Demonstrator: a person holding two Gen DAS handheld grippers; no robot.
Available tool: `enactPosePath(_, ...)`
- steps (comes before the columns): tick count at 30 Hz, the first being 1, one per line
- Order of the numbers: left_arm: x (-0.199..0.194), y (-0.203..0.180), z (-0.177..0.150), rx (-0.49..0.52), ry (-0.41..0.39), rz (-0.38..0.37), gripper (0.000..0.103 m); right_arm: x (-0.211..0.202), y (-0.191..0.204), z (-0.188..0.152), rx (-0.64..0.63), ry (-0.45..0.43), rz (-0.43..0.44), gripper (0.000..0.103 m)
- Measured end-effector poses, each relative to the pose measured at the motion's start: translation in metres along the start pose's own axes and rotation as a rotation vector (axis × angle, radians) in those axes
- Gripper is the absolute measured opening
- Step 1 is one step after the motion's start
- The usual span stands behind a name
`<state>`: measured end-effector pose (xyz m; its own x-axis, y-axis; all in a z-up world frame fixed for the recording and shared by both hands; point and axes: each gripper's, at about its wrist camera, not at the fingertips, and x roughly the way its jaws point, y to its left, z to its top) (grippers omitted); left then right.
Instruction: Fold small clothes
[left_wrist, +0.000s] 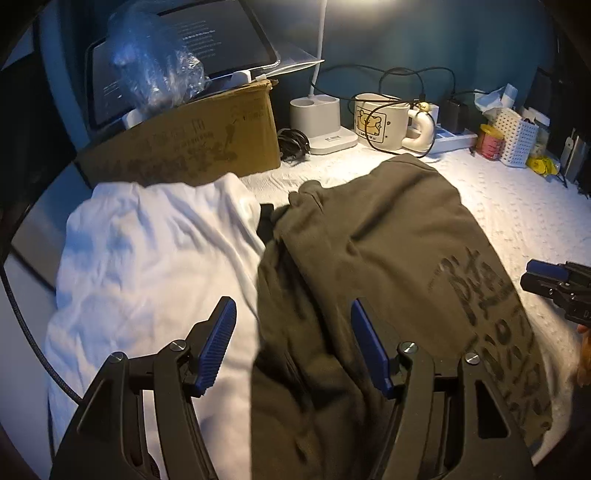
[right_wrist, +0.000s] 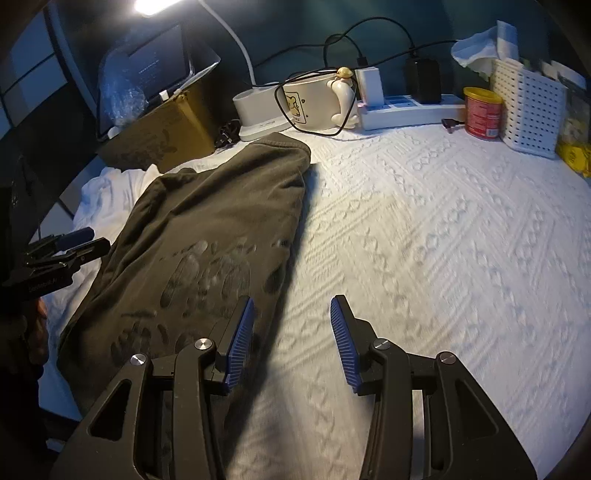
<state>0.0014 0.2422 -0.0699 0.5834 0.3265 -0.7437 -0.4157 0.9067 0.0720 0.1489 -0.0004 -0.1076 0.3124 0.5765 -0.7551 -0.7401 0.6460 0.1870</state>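
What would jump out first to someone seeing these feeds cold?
The dark olive garment with a faded print, lying lengthwise on the white textured cover, with a rumpled white garment beside it on the left. Both the left gripper and the right gripper stand open over the olive garment's edges, holding nothing. Along the back, under the lamp, sits a cream mug tangled in black cables.

dim, lamp-lit, perhaps motion-blurred
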Motion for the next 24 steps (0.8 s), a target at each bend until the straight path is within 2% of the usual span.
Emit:
enactPosePath(4,-0.018,-0.009,-0.009,-0.034,-0.045,-0.045,0.065,-0.011,-0.003,-0.014,0.003,-0.003,-0.001,0.045)
enactPosePath(7,-0.026,-0.021,-0.017,-0.017,-0.054,-0.056,0.065,-0.020,-0.006,-0.026,0.008,0.002,-0.002,0.045)
enactPosePath(11,-0.025,-0.030,-0.034,0.008,-0.010,-0.065,0.065,-0.029,-0.005,-0.041,0.010,0.004,0.012,0.045)
enactPosePath(16,-0.014,-0.031,-0.057,0.015,0.065,-0.020,0.065,-0.035,0.006,-0.061,-0.020,0.005,0.038,0.045)
enactPosePath(24,-0.023,-0.022,-0.078,-0.023,0.056,-0.033,0.065,-0.039,0.044,-0.084,-0.114,0.011,0.149,0.045)
